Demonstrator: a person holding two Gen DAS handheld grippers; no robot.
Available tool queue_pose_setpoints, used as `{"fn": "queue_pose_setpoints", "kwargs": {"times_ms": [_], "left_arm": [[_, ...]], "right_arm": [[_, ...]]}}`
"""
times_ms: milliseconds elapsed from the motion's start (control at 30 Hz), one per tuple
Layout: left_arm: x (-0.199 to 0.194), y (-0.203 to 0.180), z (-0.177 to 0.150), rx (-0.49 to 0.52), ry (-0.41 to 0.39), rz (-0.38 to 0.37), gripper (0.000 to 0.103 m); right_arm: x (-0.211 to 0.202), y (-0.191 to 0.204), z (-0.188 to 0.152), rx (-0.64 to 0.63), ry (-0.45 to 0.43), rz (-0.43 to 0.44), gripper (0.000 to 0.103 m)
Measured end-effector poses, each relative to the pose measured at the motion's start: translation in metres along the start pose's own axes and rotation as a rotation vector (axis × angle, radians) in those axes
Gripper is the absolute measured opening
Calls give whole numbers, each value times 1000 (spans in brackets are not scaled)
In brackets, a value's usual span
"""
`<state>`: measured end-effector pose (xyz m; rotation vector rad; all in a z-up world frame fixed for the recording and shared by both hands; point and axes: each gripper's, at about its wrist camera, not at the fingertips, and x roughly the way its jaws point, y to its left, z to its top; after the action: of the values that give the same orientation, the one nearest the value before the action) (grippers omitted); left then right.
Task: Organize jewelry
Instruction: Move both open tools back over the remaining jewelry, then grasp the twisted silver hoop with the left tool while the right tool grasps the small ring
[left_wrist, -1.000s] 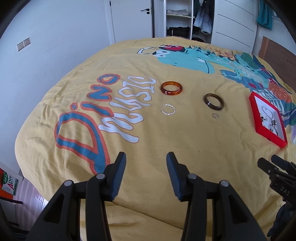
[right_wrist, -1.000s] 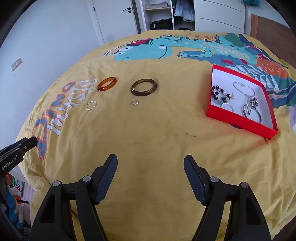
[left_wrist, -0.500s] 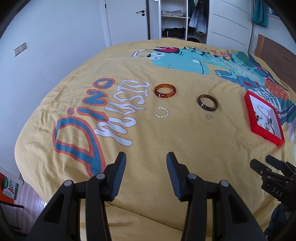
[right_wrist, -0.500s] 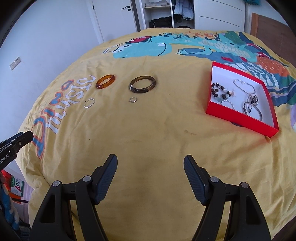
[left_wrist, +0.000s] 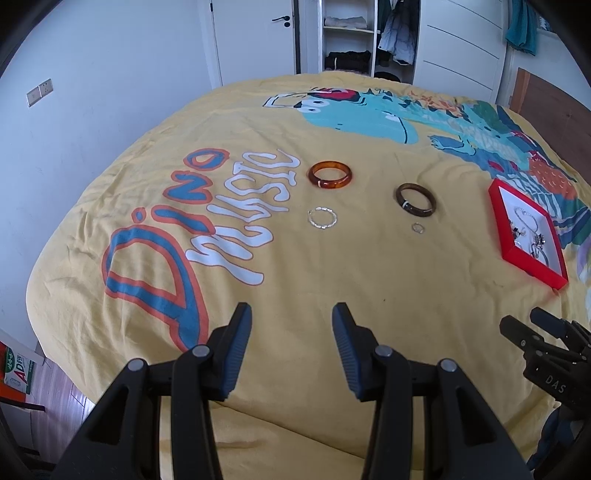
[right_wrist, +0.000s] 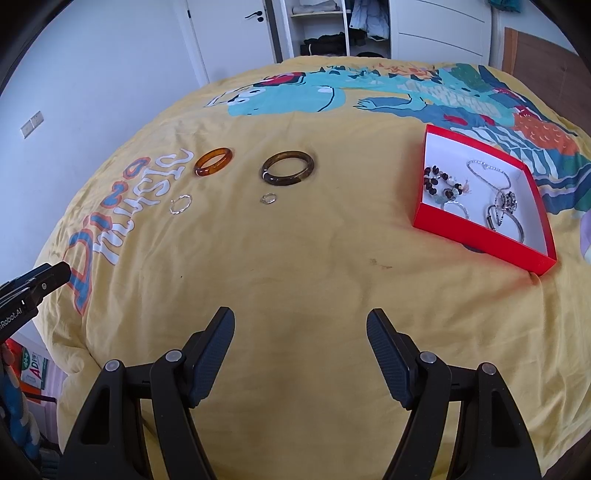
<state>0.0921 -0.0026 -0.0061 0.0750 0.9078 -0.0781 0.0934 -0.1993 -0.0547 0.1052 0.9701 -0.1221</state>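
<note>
From your left wrist view, your left claw (left_wrist: 291, 328) hangs released over the bed (left_wrist: 332, 280) with four loose pieces unsorted, and from the right, your right claw (right_wrist: 300, 334) gapes empty, well short of the partly filled red box (right_wrist: 480, 236).

We saw a yellow duvet cover (right_wrist: 332, 258) printed with a teal dinosaur at the upper centre and blue, orange and white lettering at the left. On it lay an amber bangle (right_wrist: 214, 161), a dark brown bangle (right_wrist: 288, 168), two silver rings, and a red box (right_wrist: 480, 229) lined white at the right.
</note>
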Motion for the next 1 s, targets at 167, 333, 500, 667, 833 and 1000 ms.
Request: {"fn": "queue_pose_setpoints", "kwargs": {"times_ms": [167,333,500,667,833,1000], "left_arm": [[14,3,-3,2,34,-2,43],[30,4,3,6,64,-1,43],[56,0,21,3,79,-20,43],[89,-3,54,-25,80,-62,43],[134,-10,83,-15,121,-84,43],[170,-12,95,-21,159,-81,43]], "right_arm": [[6,4,1,-20,12,22,72],[17,9,8,-44,27,47,68],[33,14,27,-53,32,76,64],[55,20,57,-61,30,104,62],[87,24,84,-64,47,125,59],[119,25,97,-67,80,119,58]]}}
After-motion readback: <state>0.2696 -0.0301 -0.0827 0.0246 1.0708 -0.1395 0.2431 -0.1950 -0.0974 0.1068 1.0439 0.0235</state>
